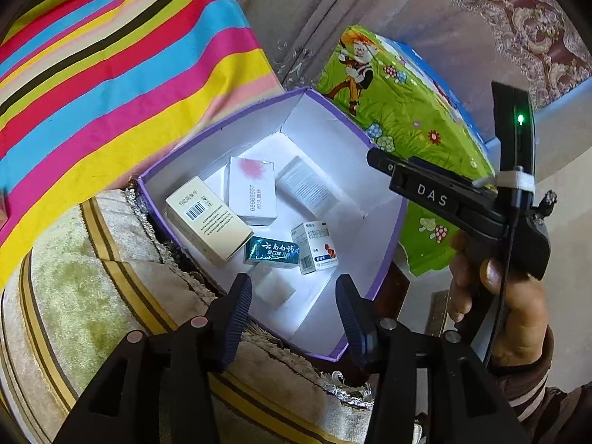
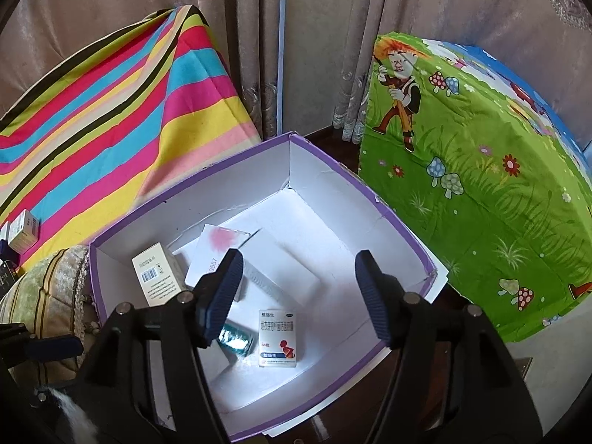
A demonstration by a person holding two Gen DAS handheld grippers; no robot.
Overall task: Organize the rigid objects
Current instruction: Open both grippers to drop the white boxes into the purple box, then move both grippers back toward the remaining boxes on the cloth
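The box, purple outside and white inside, stands open-topped between a striped cloth and a green cartoon cloth, its near-left wall against a beige cushion. Inside, the packs crowd the left and near part of the floor: a cream carton, a white pack with a pink blotch, a plain white carton, a teal pack and a small white medicine pack. The far corner and the right side of the floor lie bare.

Both tongs tilt steeply down over the box. The left tongs hang at the near rim, part open and holding nothing. The right tongs stand wider apart over the middle, also holding nothing; the medicine pack lies below the gap.

The left view alone shows the right hand gripping its black handle to the right of the box. The right view alone shows two small boxes on the striped cloth, outside the box.
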